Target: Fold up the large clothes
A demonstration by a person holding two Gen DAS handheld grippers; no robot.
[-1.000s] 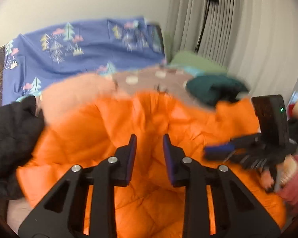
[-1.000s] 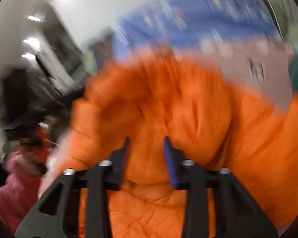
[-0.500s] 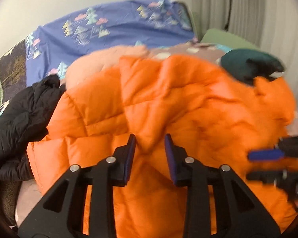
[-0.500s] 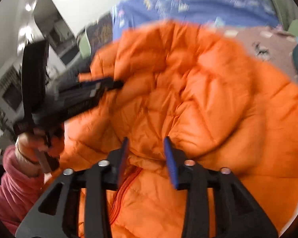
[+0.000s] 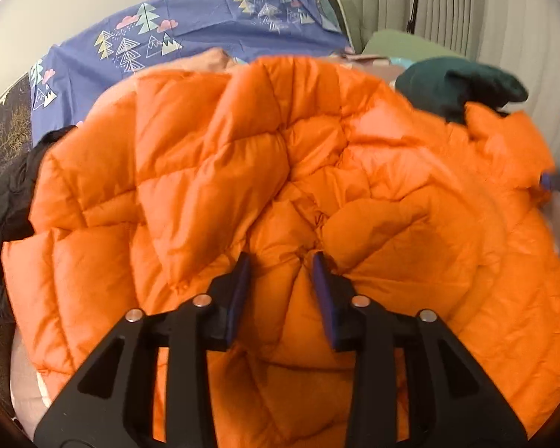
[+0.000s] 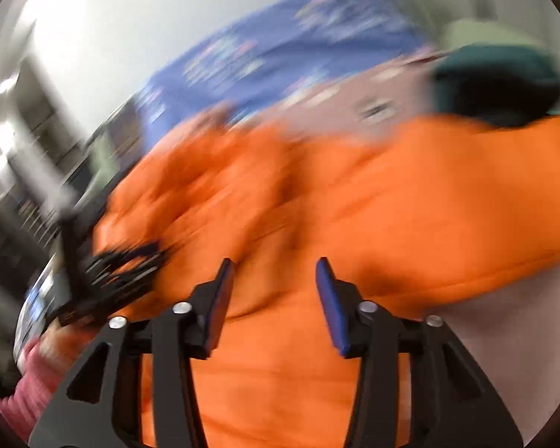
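Note:
A big orange puffer jacket (image 5: 205,171) lies bunched on the bed and fills most of the left wrist view. My left gripper (image 5: 280,261) points down into it. Its jaws are opening, and a puffy fold rises between them without being squeezed. Creases fan out from just beyond the fingertips. The right wrist view is blurred by motion. There my right gripper (image 6: 274,265) hangs over the jacket (image 6: 392,194), its jaws opening wide with nothing pinched. A blue pad of the right gripper (image 5: 547,180) peeks in at the jacket's right edge. The left gripper (image 6: 130,257) shows as a dark smear.
A blue sheet printed with trees (image 5: 205,18) covers the bed behind the jacket. A black garment (image 5: 7,194) lies at the left and a dark green one (image 5: 463,86) at the back right. Pleated curtains (image 5: 448,0) hang beyond. A pink sleeve (image 6: 30,392) is at lower left.
Both pairs of jaws have widened. The left gripper has dipped closer into the jacket. The right gripper has swung sideways fast, blurring its view, and moved off to the jacket's right edge.

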